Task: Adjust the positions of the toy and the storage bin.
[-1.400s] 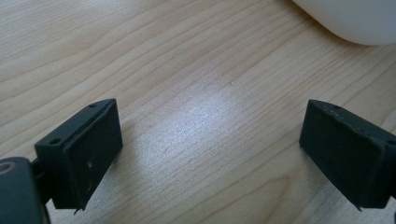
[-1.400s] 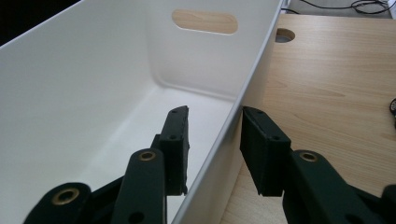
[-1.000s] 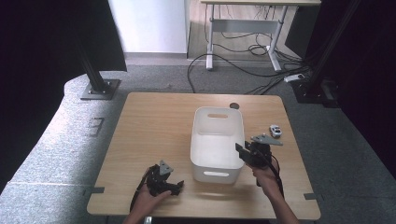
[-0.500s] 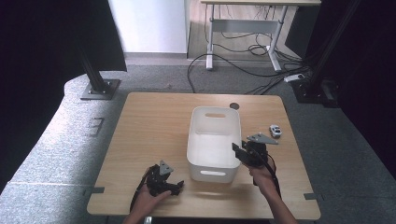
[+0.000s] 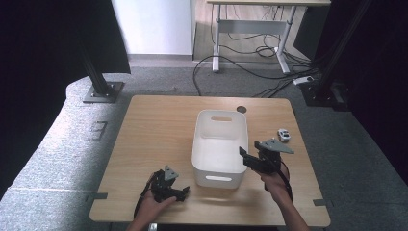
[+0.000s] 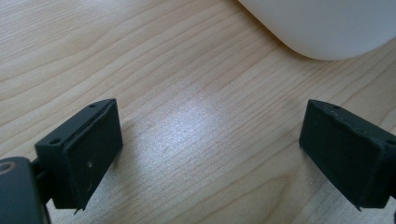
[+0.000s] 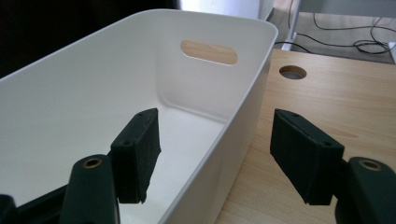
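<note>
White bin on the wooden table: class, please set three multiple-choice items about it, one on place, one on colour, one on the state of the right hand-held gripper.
1. Where does the small toy car lie?
A. inside the bin
B. on the table, right of the bin
C. in the left hand-held gripper

2. What colour is the bin?
A. white
B. blue
C. black

3. How does the right hand-held gripper stand?
A. shut on the car
B. shut on nothing
C. open, astride the bin's right wall

Key: 1 B, it sits on bare wood beside the bin; 2 A, its walls are white; 3 C, one jaw is inside, one outside.
</note>
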The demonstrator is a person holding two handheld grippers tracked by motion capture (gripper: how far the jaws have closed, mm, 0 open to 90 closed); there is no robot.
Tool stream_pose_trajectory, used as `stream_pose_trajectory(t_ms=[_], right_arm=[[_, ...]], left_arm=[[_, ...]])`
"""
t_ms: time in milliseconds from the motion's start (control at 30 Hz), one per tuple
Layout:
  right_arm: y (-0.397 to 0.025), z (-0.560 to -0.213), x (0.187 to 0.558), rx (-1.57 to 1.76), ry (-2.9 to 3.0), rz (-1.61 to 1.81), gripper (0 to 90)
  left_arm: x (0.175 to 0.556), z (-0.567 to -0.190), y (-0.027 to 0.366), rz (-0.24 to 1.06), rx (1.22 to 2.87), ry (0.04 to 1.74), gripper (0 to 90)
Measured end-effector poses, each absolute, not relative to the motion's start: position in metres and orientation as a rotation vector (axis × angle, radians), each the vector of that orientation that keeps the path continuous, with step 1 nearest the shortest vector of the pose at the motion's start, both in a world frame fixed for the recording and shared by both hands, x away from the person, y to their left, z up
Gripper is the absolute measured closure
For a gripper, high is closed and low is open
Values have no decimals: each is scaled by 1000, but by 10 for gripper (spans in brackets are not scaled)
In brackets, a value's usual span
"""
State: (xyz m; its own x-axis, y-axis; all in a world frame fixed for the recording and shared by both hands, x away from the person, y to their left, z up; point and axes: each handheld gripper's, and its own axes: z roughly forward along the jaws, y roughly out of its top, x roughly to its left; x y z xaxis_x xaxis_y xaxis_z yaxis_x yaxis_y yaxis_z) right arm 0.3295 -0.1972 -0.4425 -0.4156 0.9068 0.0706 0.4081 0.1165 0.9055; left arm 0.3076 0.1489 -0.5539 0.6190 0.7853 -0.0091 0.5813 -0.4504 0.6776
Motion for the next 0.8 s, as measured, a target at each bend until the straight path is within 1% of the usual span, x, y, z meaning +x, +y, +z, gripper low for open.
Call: stream_pose_trajectory(t_ms=[200, 400, 800], right_arm=[[-217, -434, 315, 1209, 1885, 1295, 292], [-236, -433, 307, 1183, 1895, 1307, 265], [-269, -449, 303, 1244, 1903, 1251, 260]], left_arm=[[308, -554, 149, 403, 2194, 1063, 60], [308, -554, 149, 403, 2194, 1061, 60], [308, -554, 149, 403, 2194, 1061, 60]])
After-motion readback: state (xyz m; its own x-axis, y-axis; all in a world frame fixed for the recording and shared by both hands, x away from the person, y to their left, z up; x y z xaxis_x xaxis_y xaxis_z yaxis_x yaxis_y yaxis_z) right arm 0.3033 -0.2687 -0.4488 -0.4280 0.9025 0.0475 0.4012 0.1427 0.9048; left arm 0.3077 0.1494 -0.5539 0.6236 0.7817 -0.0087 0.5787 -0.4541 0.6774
